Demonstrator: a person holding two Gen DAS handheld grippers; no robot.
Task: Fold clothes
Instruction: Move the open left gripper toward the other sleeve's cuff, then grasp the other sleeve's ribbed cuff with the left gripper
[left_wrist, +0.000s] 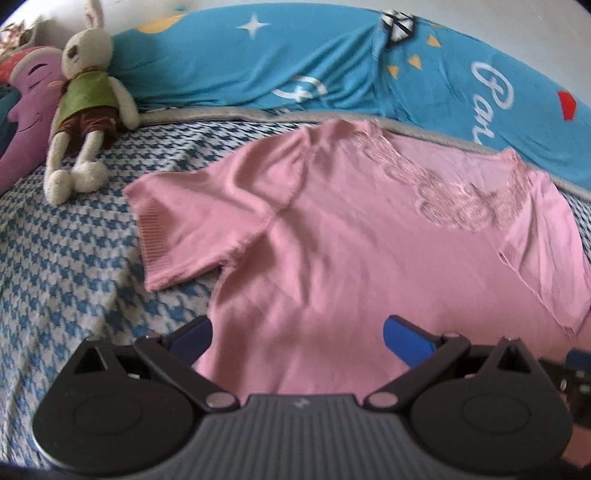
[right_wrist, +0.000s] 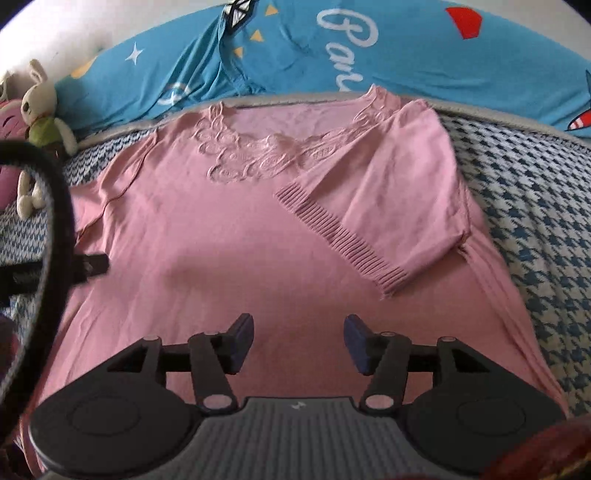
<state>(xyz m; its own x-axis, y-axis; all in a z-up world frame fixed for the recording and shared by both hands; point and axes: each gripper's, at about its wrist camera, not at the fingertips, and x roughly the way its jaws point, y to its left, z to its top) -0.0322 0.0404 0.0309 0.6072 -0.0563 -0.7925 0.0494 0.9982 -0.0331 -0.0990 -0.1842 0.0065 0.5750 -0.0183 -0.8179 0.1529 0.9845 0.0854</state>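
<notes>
While both tools are held low over the bed, the left gripper (left_wrist: 297, 334) is seen with its blue pads spread wide and nothing between them, and the right gripper (right_wrist: 298, 341) with its jaws parted to a moderate gap, likewise empty, above the lower body of the pink top (right_wrist: 229, 251), which is spread flat, front up, on the houndstooth bedspread (right_wrist: 546, 229). On the right side the short sleeve (right_wrist: 388, 206) is folded inward over the chest, its ribbed cuff lying diagonally, so that edge is drawn in; on the left the other sleeve (left_wrist: 184, 229) is still laid outward on the bedspread. Open bedspread is left on both sides of the garment. Further off, the lace-trimmed neckline (right_wrist: 266, 155) is reached, close to the grey piped border at the far edge. Beyond it a blue quilt (left_wrist: 258, 62) is bunched along the wall, printed with stars, triangles and white script of which only "Par" can be read. At the far left a stuffed rabbit (left_wrist: 88, 107) is propped beside a purple moon cushion (left_wrist: 29, 110)
</notes>
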